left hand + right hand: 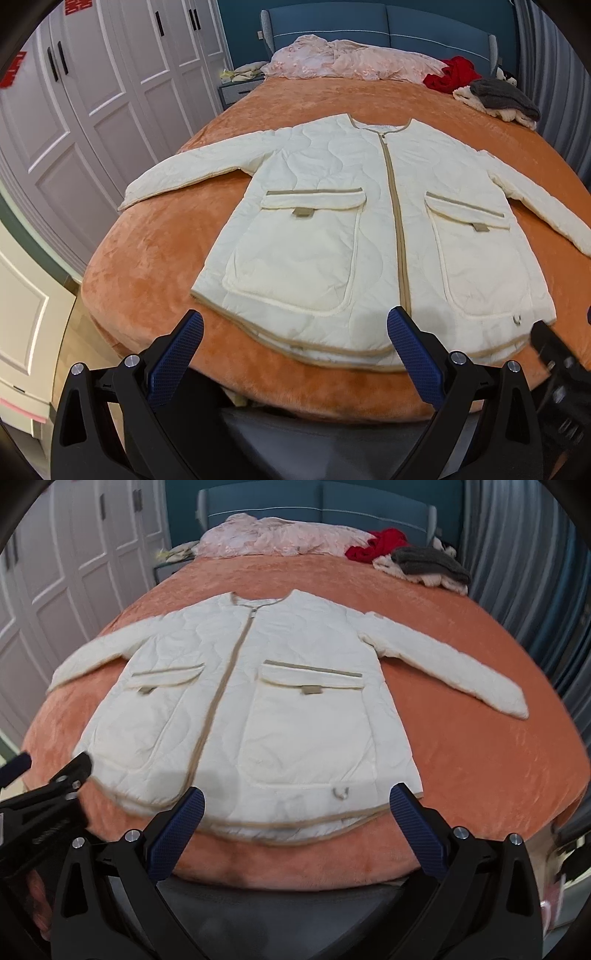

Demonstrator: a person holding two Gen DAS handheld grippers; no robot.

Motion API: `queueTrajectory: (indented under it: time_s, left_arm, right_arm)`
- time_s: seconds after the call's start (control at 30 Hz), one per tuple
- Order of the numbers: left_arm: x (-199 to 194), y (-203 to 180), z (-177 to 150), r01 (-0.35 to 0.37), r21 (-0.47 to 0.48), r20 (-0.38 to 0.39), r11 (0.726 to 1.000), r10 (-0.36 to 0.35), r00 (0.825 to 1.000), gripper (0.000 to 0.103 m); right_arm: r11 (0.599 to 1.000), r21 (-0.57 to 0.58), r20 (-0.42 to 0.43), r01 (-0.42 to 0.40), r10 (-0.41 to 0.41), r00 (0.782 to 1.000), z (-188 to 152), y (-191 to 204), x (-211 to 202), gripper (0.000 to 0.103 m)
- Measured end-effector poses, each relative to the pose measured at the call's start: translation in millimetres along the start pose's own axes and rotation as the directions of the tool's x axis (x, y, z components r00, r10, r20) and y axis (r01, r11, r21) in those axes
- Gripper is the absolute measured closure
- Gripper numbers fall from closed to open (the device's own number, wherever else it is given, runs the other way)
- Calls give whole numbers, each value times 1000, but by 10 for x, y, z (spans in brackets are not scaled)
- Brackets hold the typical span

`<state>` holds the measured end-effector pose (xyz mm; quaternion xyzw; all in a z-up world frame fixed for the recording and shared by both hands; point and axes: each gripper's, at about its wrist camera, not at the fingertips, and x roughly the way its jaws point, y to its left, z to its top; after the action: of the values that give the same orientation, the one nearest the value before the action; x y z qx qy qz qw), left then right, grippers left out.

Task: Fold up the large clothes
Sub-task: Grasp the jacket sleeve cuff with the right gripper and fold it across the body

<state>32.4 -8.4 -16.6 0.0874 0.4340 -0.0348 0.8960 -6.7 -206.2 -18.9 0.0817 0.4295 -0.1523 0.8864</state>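
At far left stand the white wardrobe doors (92, 110), and beside them the bed (155, 258) under its orange blanket fills the room ahead of me. My left gripper (295, 325) hangs just off the foot of the bed, level and pointing forward toward the headboard (369, 26), its jaws spread wide with nothing between the blue pads (177, 358); it sits over the blanket edge, near the hem but not touching it. The jacket (332, 221) lies flat, front up and zipped, in the middle of the bed, collar toward the headboard, hem toward me, both sleeves stretched out to the sides, two flap pockets either side of the tan zip (397, 221). My right gripper (295, 805) is held the same way just to the right of the left one, also level and wide open, empty, its pads framing the hem's right half from above the bed edge. In its view the left tool shows at the lower left edge. Further back, pink bedding (351, 59) is heaped at the headboard, and to the right a red cloth (454, 74) and a grey and cream pile (498, 99) sit near the curtain (554, 92).
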Motion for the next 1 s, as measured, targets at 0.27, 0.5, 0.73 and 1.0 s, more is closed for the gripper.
queueTrajectory:
  time_s: [0.27, 0.5, 0.73, 1.0]
  left_arm:
    - [311, 36, 340, -27, -53, 9, 998, 28, 1000, 6]
    - [638, 46, 563, -54, -67, -12, 996, 53, 998, 6]
    - [957, 82, 668, -92, -98, -55, 991, 86, 995, 6]
    - [1254, 155, 720, -144, -110, -93, 983, 134, 987, 6]
  right_arm:
    - [929, 369, 5, 2, -4, 1000, 446, -1536, 559, 5]
    - [807, 583, 46, 96, -151, 987, 740, -2896, 945, 5]
    - [662, 741, 48, 114, -221, 974, 794, -3852, 1350, 5]
    - [516, 848, 23, 121, -263, 964, 745, -4397, 1702, 6]
